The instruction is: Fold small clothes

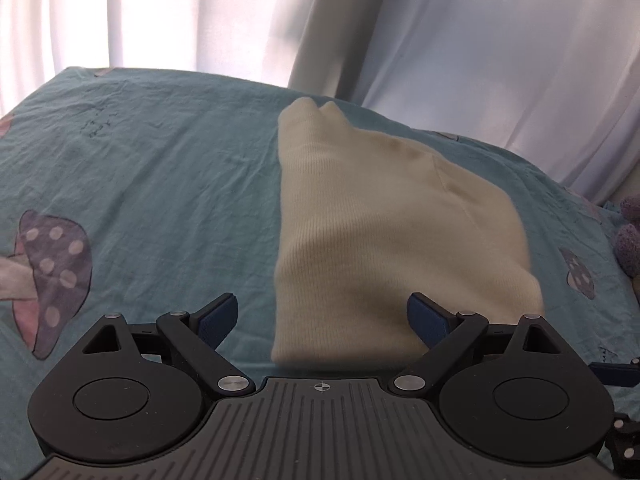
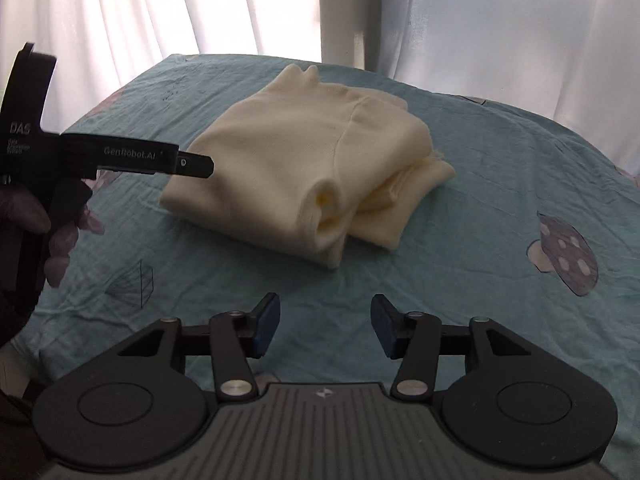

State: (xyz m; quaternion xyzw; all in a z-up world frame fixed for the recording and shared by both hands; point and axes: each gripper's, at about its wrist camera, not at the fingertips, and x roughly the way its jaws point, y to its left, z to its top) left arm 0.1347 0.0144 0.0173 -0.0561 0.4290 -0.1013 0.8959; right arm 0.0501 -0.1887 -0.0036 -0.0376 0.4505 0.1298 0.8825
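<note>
I am seeing a teal bedsheet (image 1: pixel 152 168) lying wrinkled across the bed, stretching out ahead of both grippers. A purple spotted mushroom print (image 1: pixel 52 276) is showing on it off to the left of the left gripper, and another mushroom print (image 2: pixel 564 258) is sitting to the right of the right gripper. White curtains (image 2: pixel 160 12) are hanging beyond the far edge of the bed, glowing with daylight. A fuzzy purple plush toy (image 1: pixel 629 236) is peeking in at the far right of the left gripper's view.
</note>
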